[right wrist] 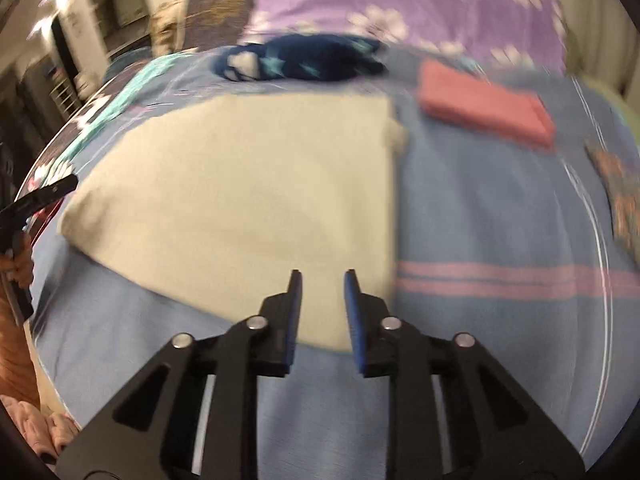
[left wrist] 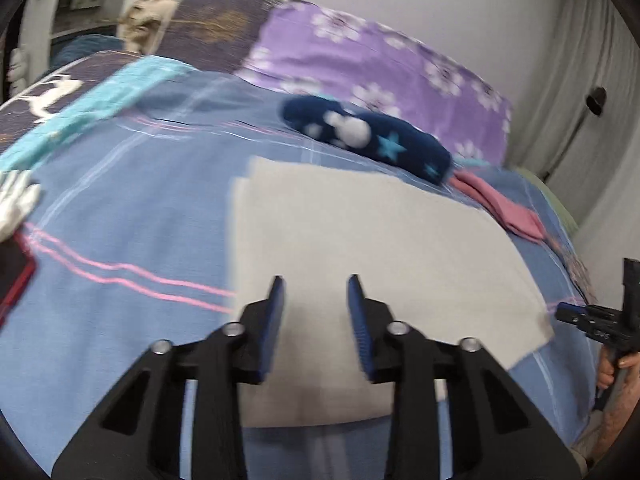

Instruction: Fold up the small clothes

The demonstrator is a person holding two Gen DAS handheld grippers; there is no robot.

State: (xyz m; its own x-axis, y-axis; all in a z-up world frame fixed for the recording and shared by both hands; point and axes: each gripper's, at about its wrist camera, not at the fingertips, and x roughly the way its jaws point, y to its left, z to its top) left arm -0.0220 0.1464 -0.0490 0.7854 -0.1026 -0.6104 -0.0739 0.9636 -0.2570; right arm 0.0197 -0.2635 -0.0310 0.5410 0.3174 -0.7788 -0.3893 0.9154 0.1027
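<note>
Left gripper [left wrist: 316, 292] and right gripper [right wrist: 322, 284] are hovering over the cream cloth's [left wrist: 360, 248] near edge, jaws partly open, gripping nothing. Cloth is lying flat on the blue bedsheet [left wrist: 120, 220]; beyond it are sitting a navy starred sock [left wrist: 368, 136], a folded pink cloth [right wrist: 484, 104], then the purple floral pillow [left wrist: 360, 52].

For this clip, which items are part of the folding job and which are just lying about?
In the job: flat cream cloth; left gripper, right gripper, both open.

Lying about: folded pink cloth; navy star-print fleece item; purple floral pillow; turquoise cloth.
</note>
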